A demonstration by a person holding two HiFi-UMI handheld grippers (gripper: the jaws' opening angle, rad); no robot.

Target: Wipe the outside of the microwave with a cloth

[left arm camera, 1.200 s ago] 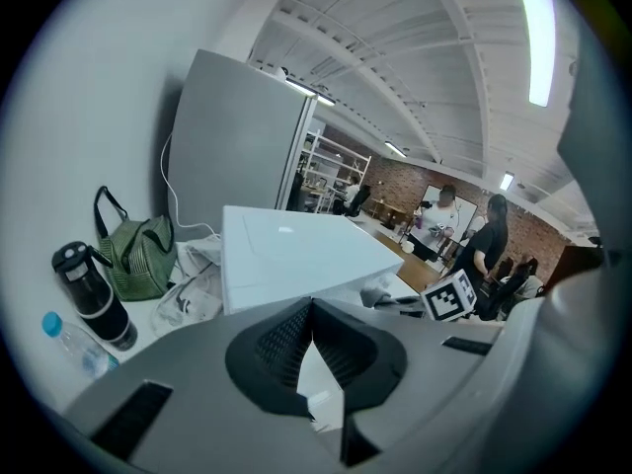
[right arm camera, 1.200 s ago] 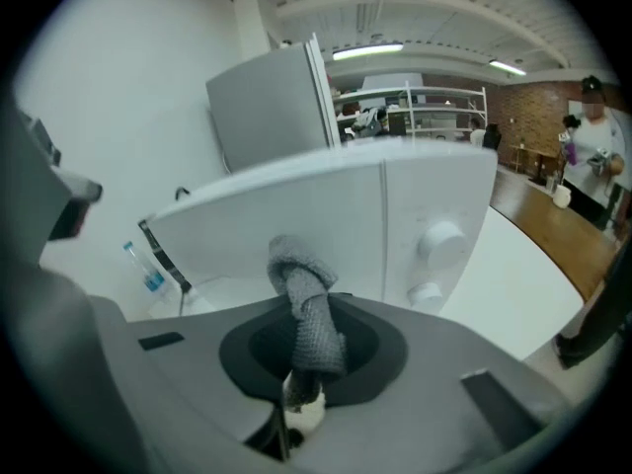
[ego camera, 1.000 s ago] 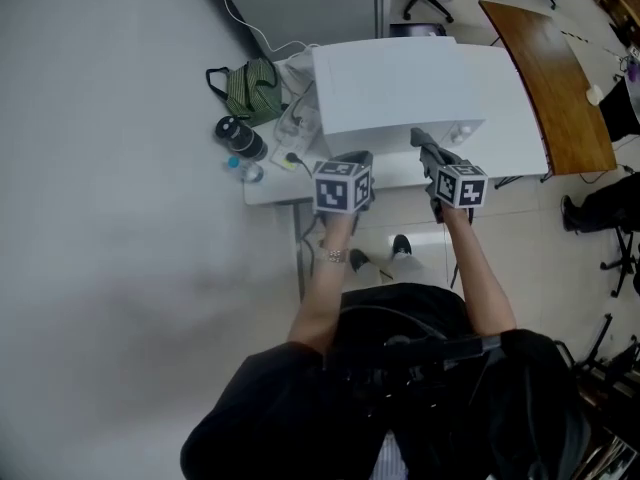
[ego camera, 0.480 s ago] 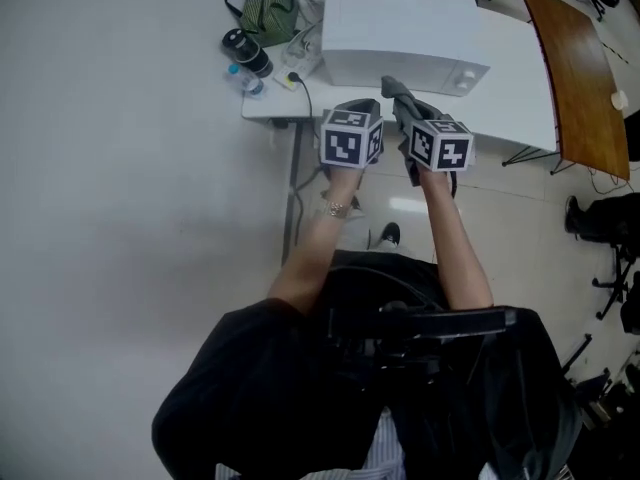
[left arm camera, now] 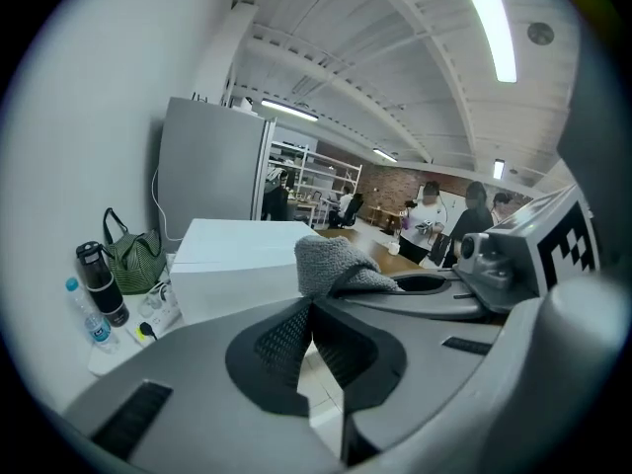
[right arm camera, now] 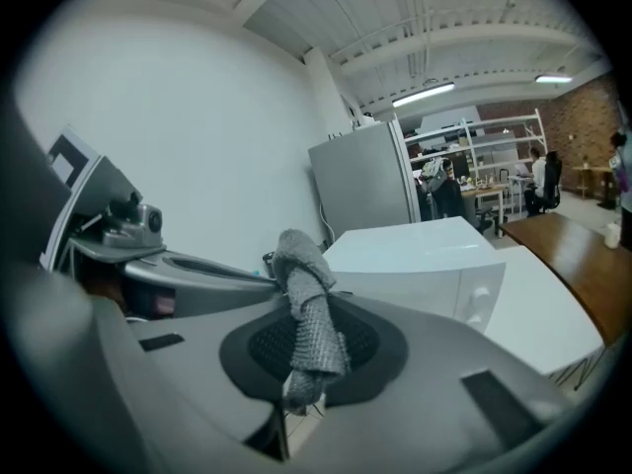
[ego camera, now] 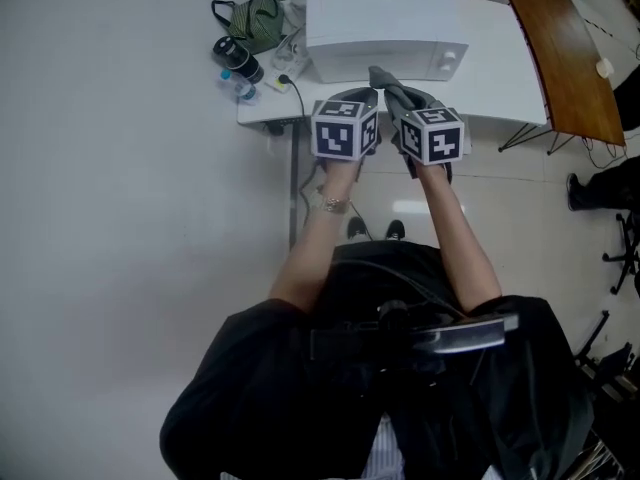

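Observation:
The white microwave [ego camera: 385, 23] stands on a white table [ego camera: 500, 58], its knobs at the front right. Both grippers are held side by side in the air in front of its face, not touching it. My right gripper [ego camera: 402, 106] is shut on a grey cloth [ego camera: 390, 90], which sticks up in a fold between its pads [right arm camera: 301, 309]. My left gripper [ego camera: 358, 98] is shut with nothing between its pads [left arm camera: 308, 309]. The left gripper view shows the cloth [left arm camera: 336, 263] just to its right and the microwave [left arm camera: 232, 260] beyond.
A green bag [ego camera: 252, 16], a black flask [ego camera: 232, 56] and a small water bottle [ego camera: 237, 85] crowd the table's left end beside the microwave. A wooden desk [ego camera: 555, 48] lies at the right. A grey fridge [left arm camera: 212, 171] stands behind.
Both grippers have drawn closer together and nearer the microwave's front. The right one still grips the cloth, now level with the left.

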